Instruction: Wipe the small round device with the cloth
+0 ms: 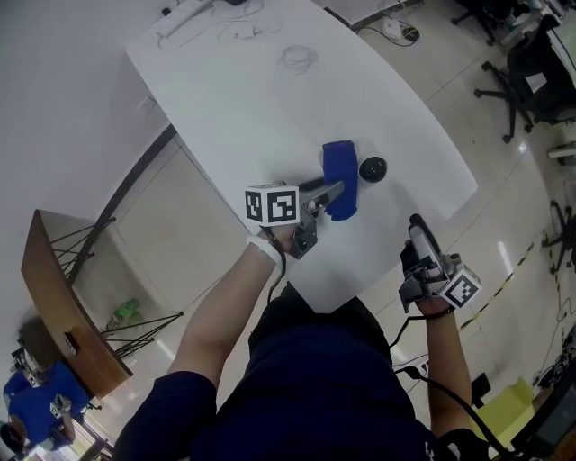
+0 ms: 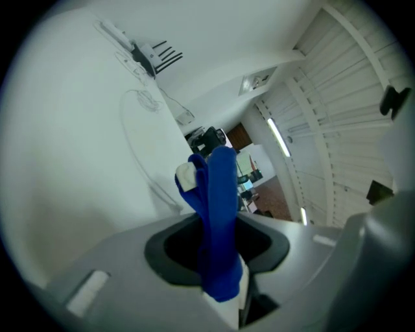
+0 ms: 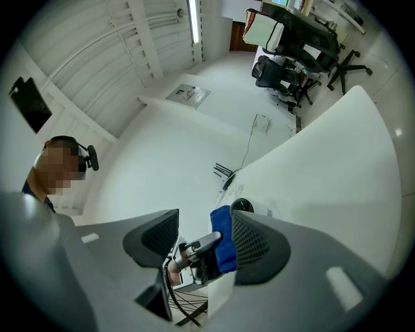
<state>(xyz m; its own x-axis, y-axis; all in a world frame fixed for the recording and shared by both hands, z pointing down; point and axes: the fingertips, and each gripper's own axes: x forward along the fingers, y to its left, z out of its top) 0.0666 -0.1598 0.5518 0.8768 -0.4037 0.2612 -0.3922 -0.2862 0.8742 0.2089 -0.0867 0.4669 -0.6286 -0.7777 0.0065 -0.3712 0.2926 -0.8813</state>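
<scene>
On the white table point(image 1: 234, 99) sits the small round black device point(image 1: 373, 168), and the blue cloth point(image 1: 340, 177) hangs just left of it. My left gripper point(image 1: 337, 192) is shut on the cloth's lower part. In the left gripper view the cloth point(image 2: 217, 214) stands up between the jaws, and a white pad point(image 2: 187, 176) shows beside it. My right gripper point(image 1: 417, 225) hovers off the table's near right edge, open, with nothing in it. In the right gripper view, my right gripper point(image 3: 204, 220) frames the cloth point(image 3: 224, 249) and the device point(image 3: 242, 206).
A power strip and cables point(image 1: 193, 13) lie at the table's far end, with a thin coiled wire point(image 1: 297, 58) nearer the middle. Office chairs point(image 1: 522, 72) stand on the floor to the right. A wooden panel on metal legs point(image 1: 54, 297) is at the left.
</scene>
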